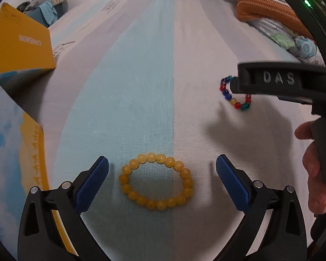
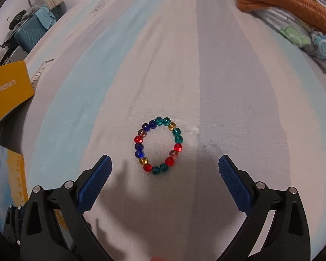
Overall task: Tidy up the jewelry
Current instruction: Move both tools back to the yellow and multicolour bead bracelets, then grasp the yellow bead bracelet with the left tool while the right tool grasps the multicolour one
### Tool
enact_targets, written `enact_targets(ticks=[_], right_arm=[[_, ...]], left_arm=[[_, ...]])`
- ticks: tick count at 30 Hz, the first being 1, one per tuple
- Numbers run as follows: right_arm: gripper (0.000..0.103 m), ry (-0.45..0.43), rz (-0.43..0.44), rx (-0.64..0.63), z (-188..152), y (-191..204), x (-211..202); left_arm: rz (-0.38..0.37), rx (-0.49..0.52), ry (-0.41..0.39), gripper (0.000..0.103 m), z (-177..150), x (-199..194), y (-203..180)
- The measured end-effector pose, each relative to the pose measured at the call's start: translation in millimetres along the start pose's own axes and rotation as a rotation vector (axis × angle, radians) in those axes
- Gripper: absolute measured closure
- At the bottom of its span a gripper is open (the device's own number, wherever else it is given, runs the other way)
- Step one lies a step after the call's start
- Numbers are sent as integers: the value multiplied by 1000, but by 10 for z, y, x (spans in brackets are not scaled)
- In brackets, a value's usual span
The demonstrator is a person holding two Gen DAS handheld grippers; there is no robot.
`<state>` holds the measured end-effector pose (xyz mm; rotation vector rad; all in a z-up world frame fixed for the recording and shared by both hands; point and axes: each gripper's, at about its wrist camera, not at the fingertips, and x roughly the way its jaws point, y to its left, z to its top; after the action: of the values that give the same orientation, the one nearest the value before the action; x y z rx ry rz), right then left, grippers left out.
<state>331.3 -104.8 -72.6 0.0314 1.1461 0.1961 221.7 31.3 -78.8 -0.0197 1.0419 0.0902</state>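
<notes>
Only the left wrist view showed the yellow bead bracelet, lying flat between the widely spread blue pads of the left gripper, which held nothing. That view also caught the right gripper's black body at 3 o'clock, marked "DAS", with a hand on its grip; it hid part of the multicolour bead bracelet.

The right wrist view showed that bracelet whole: a closed ring of red, blue, teal and amber glassy beads, lying flat just ahead of the right gripper, toward 12 o'clock. Its jaws stood wide apart, empty and clear of the beads.

The yellow bracelet was a ring of round, cloudy honey-coloured beads.

Both lay on a striped bedsheet of pale blue and grey-white. A yellow box stood open at 10 o'clock, and folded patterned bedding sat at 1 o'clock.
</notes>
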Motion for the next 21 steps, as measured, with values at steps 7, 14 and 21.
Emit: enact_targets(ticks=[7, 14, 21], right_arm=[[27, 38, -15, 6, -10, 51, 237], [56, 24, -59, -48, -84, 143, 245], [80, 16, -79, -67, -90, 172, 217]], left_arm=[[4, -9, 14, 6, -31, 164, 83], [-3, 14, 8, 25, -68, 141, 43], [-23, 26, 18, 59, -55, 127, 23]])
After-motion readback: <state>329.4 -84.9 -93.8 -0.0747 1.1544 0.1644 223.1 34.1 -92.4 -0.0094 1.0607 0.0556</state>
